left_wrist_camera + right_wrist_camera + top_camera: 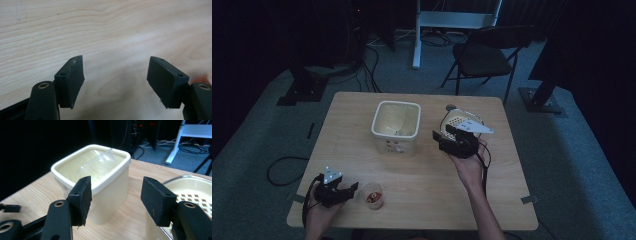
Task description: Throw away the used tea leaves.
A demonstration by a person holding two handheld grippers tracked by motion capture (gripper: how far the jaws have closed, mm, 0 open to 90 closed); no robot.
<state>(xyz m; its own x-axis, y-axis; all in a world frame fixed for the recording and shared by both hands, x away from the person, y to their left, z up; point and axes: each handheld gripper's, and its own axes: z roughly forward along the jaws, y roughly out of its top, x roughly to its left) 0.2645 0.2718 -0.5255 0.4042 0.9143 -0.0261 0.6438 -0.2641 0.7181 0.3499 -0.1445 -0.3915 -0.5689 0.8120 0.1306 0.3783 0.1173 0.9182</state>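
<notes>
1. The wooden table (pixel 422 200) lies closest, and everything sits on it. It is the biggest thing here.
2. A cream tub (pixel 395 126) stands near the middle of the table, toward the far side. It is open at the top. In the right gripper view a clear plastic cup (pixel 98 165) leans inside the tub.
3. A round dish with small holes (pixel 193 195) sits just to the right of the tub. The right gripper partly covers it in the high view.
4. The right gripper (pixel 451 136) is held in a hand (pixel 469 165) over the near edge of the dish. Its jaws are apart, with nothing between them. They point toward the tub and the dish.
5. The left gripper (pixel 349 189) is near the front left corner of the table. Its jaws stand apart with only bare wood between them.
6. A small clear cup with something red inside (pixel 372 195) stands just to the right of the left gripper. I cannot tell if they touch.
</notes>
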